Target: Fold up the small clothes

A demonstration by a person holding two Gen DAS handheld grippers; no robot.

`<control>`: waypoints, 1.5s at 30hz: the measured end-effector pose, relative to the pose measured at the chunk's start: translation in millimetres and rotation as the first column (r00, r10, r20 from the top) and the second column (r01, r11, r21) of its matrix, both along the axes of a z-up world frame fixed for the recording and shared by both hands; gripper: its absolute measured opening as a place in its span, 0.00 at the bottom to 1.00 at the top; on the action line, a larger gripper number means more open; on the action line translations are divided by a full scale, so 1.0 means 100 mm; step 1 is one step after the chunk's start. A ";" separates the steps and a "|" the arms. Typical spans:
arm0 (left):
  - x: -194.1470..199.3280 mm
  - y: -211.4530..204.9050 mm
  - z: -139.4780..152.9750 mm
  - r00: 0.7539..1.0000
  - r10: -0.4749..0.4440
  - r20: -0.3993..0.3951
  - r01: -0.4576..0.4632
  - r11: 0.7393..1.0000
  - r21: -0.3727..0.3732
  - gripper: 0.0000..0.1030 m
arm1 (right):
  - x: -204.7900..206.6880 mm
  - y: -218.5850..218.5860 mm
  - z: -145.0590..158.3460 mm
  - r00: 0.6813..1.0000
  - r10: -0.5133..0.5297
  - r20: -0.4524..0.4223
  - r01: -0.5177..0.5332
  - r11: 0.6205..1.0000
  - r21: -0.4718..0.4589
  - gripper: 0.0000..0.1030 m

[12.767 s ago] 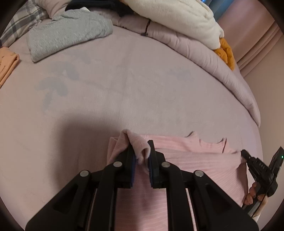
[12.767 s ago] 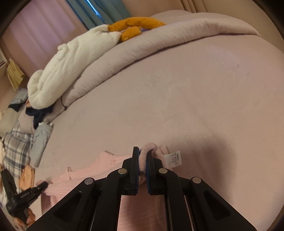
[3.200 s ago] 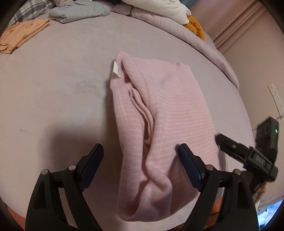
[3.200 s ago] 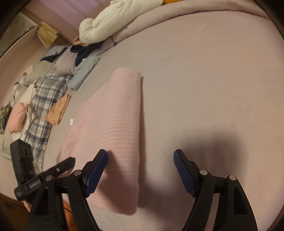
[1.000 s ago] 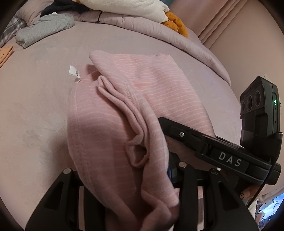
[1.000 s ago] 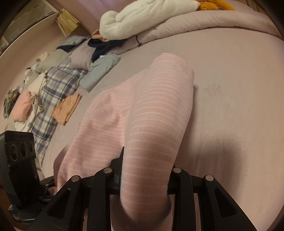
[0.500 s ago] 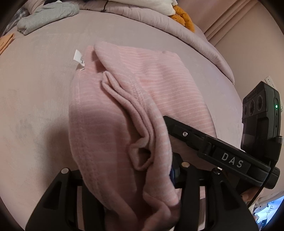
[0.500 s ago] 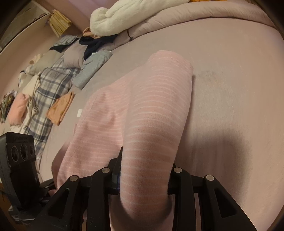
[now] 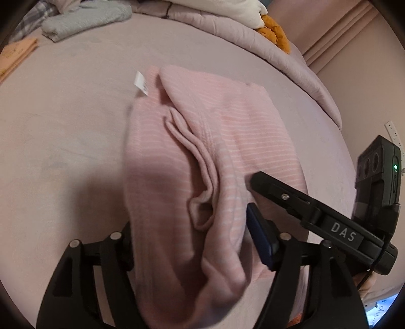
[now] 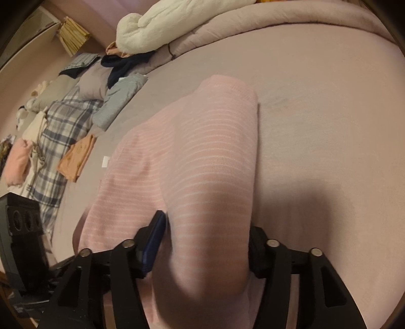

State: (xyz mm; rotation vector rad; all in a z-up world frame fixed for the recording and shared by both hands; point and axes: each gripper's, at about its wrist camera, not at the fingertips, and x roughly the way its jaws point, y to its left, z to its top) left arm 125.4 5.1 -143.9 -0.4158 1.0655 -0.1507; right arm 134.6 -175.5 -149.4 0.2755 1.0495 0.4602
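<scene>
A pink striped garment (image 9: 227,141) lies folded lengthwise on the mauve bed (image 9: 63,126), its white label (image 9: 141,83) at the far left corner. My left gripper (image 9: 192,235) has its jaws parted around the near left end of the garment, and the cloth bulges between them. In the right wrist view the same garment (image 10: 202,151) stretches away. My right gripper (image 10: 206,243) stands with jaws parted around the near right end. The right gripper also shows in the left wrist view (image 9: 316,217).
A grey folded garment (image 9: 83,17) and an orange one (image 9: 15,53) lie at the far left. A rolled duvet (image 9: 253,35) and a white blanket (image 10: 177,22) line the bed's far side. A plaid cloth (image 10: 63,136) and more clothes lie left.
Both grippers held the garment's near end raised half a second ago. Now both have their jaws wider apart and the cloth has dropped lower toward the bed.
</scene>
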 end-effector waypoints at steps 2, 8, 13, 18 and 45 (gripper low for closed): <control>-0.04 0.02 0.07 1.000 0.006 0.015 -0.006 1.000 0.019 0.74 | -0.02 -0.01 0.04 1.000 -0.007 0.014 0.007 1.000 -0.014 0.66; -0.21 0.13 0.37 0.995 0.031 0.097 -0.036 0.998 0.051 0.86 | -0.13 -0.06 0.22 0.997 -0.022 0.079 0.026 0.998 -0.053 0.74; -0.35 0.15 0.64 0.987 0.032 0.156 -0.043 0.997 0.065 0.87 | -0.24 -0.11 0.43 0.989 -0.036 0.144 0.044 0.998 -0.051 0.81; -0.53 0.13 0.90 0.975 0.014 0.221 -0.036 0.995 0.093 0.99 | -0.38 -0.10 0.67 0.974 -0.048 0.219 0.073 0.991 -0.109 0.82; -1.11 -0.01 1.16 0.955 -0.003 0.295 -0.065 0.974 0.219 0.99 | -1.08 -0.17 1.11 0.909 -0.055 0.413 0.128 0.980 -0.152 0.99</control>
